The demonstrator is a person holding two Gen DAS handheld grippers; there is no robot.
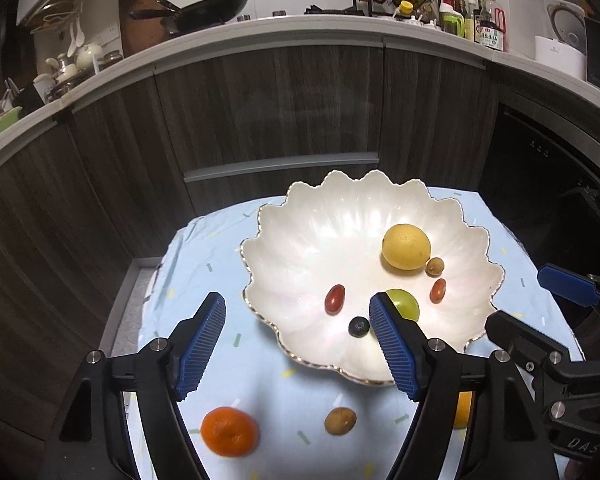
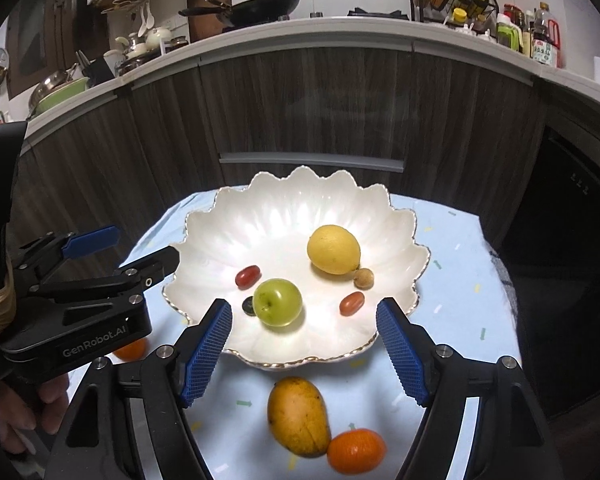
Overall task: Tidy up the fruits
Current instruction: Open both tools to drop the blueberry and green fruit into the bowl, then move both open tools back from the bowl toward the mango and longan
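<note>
A white scalloped bowl (image 1: 300, 240) (image 2: 260, 216) stands on a light blue cloth. In it lie a lemon (image 1: 406, 247) (image 2: 333, 249), a green apple (image 1: 406, 304) (image 2: 278, 302), two red grape tomatoes (image 1: 335, 300) (image 1: 438, 291), a blueberry (image 1: 359, 326) and a small brown fruit (image 1: 435, 267). On the cloth in front lie an orange (image 1: 230, 432), a brown fruit (image 1: 340, 421), a mango (image 2: 299, 416) and a second orange (image 2: 356, 451). My left gripper (image 1: 298, 344) is open and empty at the bowl's near left rim. My right gripper (image 2: 304, 350) is open and empty above the near rim.
The cloth-covered table (image 1: 204, 280) is small, with dark wood cabinets (image 1: 260, 112) close behind it. A cluttered kitchen counter (image 1: 284, 24) with a wok and bottles runs above. A dark appliance (image 2: 572, 248) stands at the right.
</note>
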